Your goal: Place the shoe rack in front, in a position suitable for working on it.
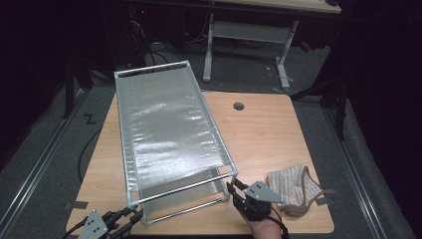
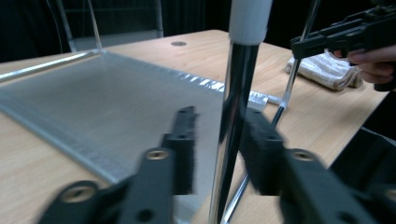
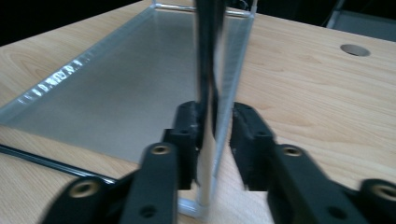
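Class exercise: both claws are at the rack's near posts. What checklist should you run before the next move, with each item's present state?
1. Right claw closed on the near right post: ok, the pads pinch it.
2. Left claw gripping the near left post: not ok; the post stands between the jaws, with a gap at one pad.
3. Rack feet all resting on the table: cannot tell.
4. Cloth apart from the rack: ok, it lies beside the right claw.
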`<action>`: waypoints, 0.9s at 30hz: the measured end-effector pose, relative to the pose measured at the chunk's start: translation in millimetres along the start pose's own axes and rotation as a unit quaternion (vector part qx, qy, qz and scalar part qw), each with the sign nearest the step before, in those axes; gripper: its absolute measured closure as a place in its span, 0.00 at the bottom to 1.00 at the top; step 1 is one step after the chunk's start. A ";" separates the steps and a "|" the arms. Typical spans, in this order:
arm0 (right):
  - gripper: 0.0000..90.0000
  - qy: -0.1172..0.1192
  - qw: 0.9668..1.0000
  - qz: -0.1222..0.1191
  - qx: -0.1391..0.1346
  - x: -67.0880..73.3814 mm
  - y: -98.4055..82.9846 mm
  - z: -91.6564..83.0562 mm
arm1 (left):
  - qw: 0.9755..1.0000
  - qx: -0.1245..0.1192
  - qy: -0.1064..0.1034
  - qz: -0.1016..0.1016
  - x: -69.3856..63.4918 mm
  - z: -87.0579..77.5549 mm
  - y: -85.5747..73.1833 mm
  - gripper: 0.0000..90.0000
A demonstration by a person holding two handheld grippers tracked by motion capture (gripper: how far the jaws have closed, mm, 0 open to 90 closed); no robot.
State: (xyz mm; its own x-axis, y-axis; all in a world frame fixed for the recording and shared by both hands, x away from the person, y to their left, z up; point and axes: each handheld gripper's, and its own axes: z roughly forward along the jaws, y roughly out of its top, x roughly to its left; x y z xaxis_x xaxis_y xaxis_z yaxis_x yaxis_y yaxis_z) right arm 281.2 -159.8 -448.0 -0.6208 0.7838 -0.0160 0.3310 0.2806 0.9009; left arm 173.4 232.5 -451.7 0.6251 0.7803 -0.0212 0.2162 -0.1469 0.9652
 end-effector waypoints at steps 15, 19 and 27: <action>0.63 -0.093 0.994 0.056 0.011 -72.3 19.9 27.4 | 0.996 0.016 -0.066 0.049 -32.4 85.1 28.3 0.89; 0.59 -0.105 0.992 0.065 0.006 -76.9 12.8 7.0 | 0.994 0.012 -0.086 0.060 -47.0 127.4 39.3 0.89; 0.56 -0.108 0.992 0.068 -0.006 -72.2 -17.1 -29.5 | 0.990 0.002 -0.103 0.094 -80.2 207.5 59.4 0.88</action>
State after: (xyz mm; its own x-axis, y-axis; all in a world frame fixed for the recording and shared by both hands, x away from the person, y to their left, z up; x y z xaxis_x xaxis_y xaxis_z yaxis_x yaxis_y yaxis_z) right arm 299.4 -237.6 -449.4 -0.4033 0.9149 0.0150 0.3924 0.1581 0.9061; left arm 291.7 35.0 -446.7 0.7940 0.5985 0.1068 0.0830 -0.2806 0.9562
